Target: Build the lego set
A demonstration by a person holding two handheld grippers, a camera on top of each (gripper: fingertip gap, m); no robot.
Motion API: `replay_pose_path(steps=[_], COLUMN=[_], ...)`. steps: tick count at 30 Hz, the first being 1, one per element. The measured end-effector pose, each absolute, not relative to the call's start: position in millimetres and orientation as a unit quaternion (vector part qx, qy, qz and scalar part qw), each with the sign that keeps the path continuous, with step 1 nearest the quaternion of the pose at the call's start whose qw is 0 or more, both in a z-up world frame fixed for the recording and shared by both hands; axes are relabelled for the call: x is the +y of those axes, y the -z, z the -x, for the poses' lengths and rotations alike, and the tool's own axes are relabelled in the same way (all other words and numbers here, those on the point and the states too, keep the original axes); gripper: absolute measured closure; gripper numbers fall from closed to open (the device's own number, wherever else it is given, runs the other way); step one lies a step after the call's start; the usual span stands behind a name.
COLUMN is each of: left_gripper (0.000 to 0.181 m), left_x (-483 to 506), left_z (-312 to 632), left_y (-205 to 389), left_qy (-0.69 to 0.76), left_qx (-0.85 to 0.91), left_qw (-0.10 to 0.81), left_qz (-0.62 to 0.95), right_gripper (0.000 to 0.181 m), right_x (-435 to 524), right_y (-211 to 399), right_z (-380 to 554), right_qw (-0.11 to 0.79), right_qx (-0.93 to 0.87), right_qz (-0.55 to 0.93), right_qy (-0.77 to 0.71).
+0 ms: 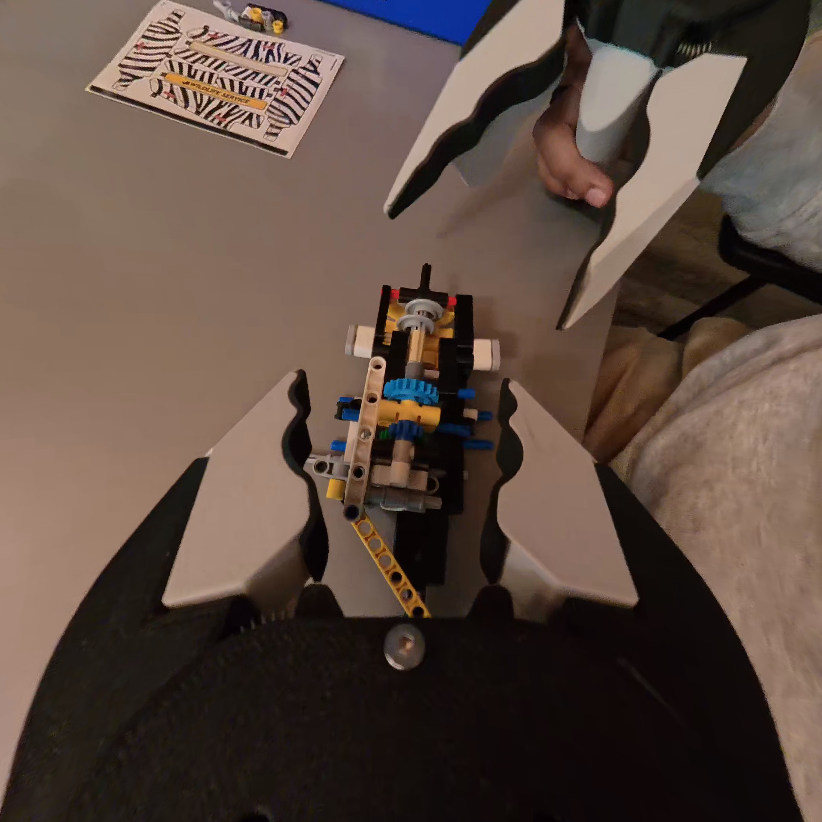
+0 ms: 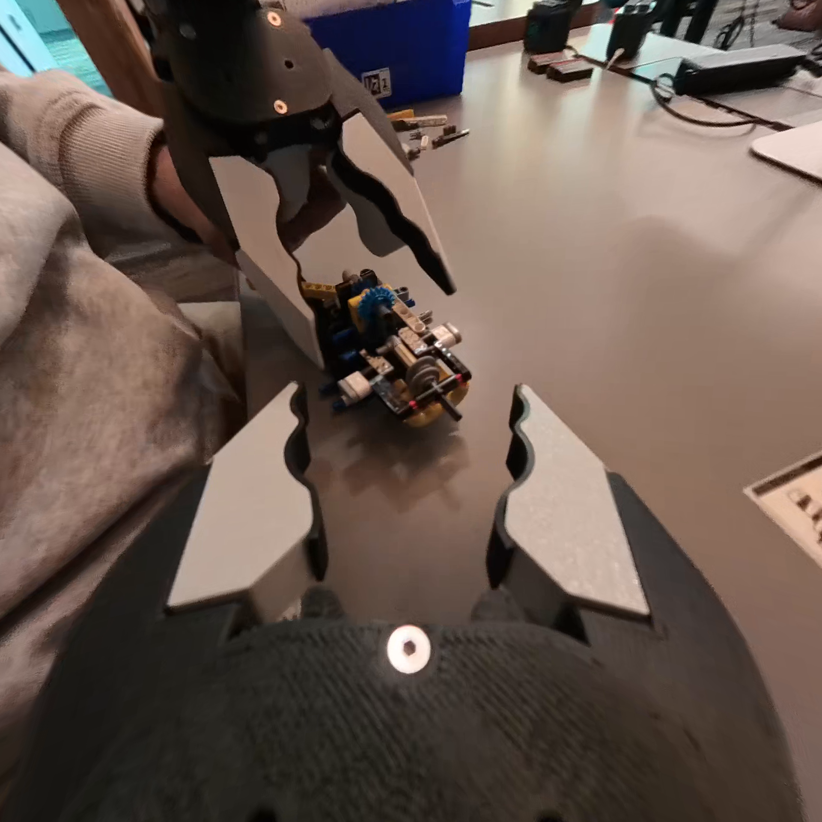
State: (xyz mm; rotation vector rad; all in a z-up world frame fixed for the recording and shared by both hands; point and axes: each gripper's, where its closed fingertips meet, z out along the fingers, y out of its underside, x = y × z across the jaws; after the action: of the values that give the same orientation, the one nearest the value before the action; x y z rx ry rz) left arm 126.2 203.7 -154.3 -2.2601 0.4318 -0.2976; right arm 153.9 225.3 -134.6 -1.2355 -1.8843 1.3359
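Note:
A partly built lego chassis (image 1: 413, 413), black with blue gears, yellow beams and white side pieces, lies on the grey table (image 1: 133, 311). My left gripper (image 1: 402, 378) is open, with the chassis between its fingers and a gap on each side. My right gripper (image 1: 476, 271) is open and empty, hovering beyond the chassis's far end. In the right wrist view the chassis (image 2: 391, 351) lies just ahead of my right gripper (image 2: 407, 388). There my left gripper (image 2: 384, 327) comes down over the chassis and one finger hides its rear.
A zebra-striped sticker sheet (image 1: 218, 78) and a small lego piece cluster (image 1: 258, 18) lie far left. A blue bin (image 2: 400, 49), loose pieces (image 2: 427, 129), black devices with cables (image 2: 734, 66) and a booklet (image 2: 796, 511) sit around. A person's grey sleeve (image 2: 89, 356) is at the table edge.

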Motion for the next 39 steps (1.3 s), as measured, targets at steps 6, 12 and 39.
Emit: replay_pose_path(steps=[6,12,39], left_gripper=[0.119,0.116,0.126], left_x=[199.6,199.8,189.8], left_z=[-128.5,-132.3,-135.9], left_y=[159.8,162.9,159.0], left_qy=[0.082,0.092,0.094], left_qx=[0.176,0.171,0.238], left_qw=[0.398,0.406,0.42], left_qz=[0.897,0.893,0.871], right_gripper=[0.091,0.103,0.102], right_x=[207.1,202.2,179.3], right_y=[142.5,141.9,150.2], right_z=[-137.0,-128.6,-129.3], right_qw=[0.201,0.187,0.123], right_qx=[-0.759,-0.776,-0.832], right_qz=[0.372,0.337,0.269], right_qy=[-0.494,-0.5,-0.469])
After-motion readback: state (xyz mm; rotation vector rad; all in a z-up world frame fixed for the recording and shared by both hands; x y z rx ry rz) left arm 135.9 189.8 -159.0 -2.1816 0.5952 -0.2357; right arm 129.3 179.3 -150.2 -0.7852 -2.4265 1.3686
